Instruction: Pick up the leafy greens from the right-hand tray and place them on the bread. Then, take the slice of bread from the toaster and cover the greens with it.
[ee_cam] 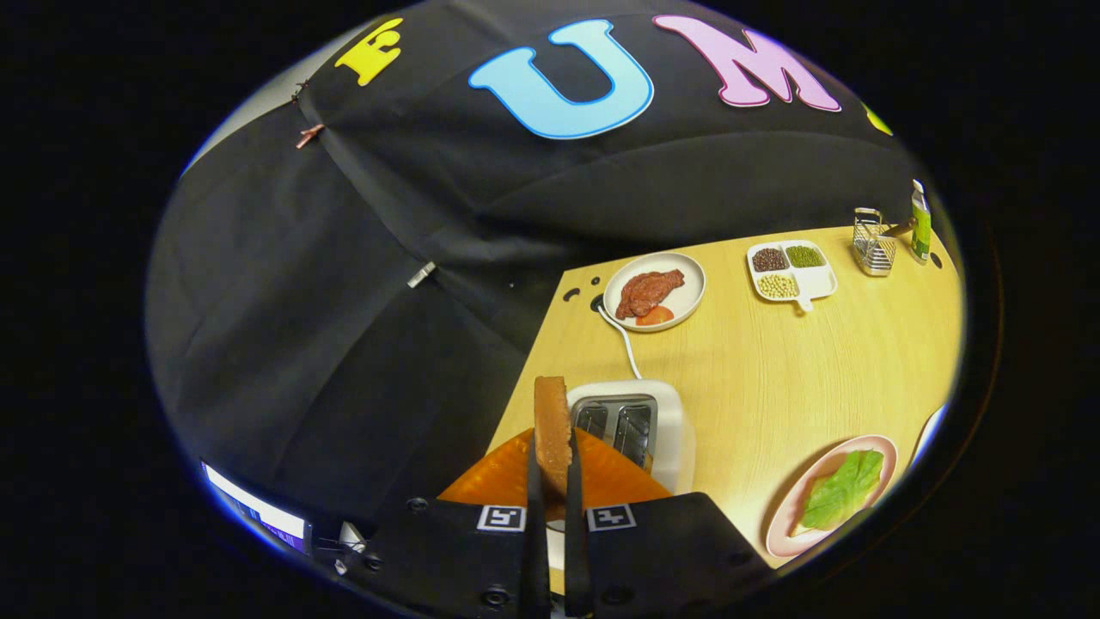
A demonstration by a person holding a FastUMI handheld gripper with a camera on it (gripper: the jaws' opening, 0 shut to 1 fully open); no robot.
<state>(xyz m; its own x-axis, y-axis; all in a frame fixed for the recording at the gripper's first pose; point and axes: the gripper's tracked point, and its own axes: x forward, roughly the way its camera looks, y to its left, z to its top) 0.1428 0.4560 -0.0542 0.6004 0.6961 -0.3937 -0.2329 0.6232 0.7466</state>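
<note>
My gripper (pixel 553 468) is shut on a slice of bread (pixel 552 425), held upright and edge-on between both fingers, lifted above the white toaster (pixel 675 430). The toaster's two slots (pixel 617 425) lie just ahead and to the right of the fingers. Off to the right, a pink plate (pixel 786 516) carries a leafy green (pixel 844 490) that seems to lie on a pale slice of bread. An orange cloth or mat (pixel 507 477) lies under the fingers, beside the toaster.
On the wooden table (pixel 748 370), beyond the toaster, a white plate (pixel 687 297) holds a piece of meat and a tomato slice. A divided white dish of beans (pixel 791 271) and a wire rack (pixel 872 241) stand further back. The toaster's white cord (pixel 623 340) runs toward the table edge.
</note>
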